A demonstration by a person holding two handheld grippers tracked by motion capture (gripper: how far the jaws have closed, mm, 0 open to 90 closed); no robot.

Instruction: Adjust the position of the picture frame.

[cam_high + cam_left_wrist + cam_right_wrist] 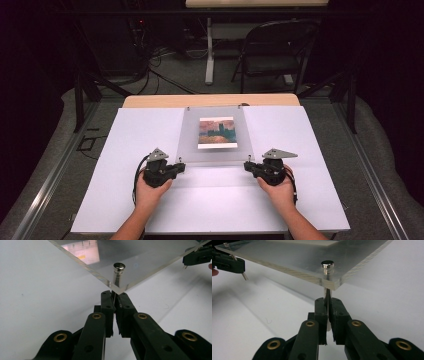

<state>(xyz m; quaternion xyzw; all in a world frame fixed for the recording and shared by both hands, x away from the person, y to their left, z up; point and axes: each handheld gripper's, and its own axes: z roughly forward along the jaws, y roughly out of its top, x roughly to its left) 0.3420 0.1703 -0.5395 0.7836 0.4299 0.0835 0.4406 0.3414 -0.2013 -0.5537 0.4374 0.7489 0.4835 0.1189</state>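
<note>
Black jaws of the left gripper (115,293) and right gripper (328,300) each pinch a metal standoff pin (117,277) under the acrylic frame (214,135); uneven lowering could twist it free.

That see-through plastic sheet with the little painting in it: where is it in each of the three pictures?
High view: the clear frame lies mid-table, painting at its centre.
Left gripper view: upper part, near corner above the jaws.
Right gripper view: top, corner above the jaws.
Shared landmark: silver corner pins.
</note>
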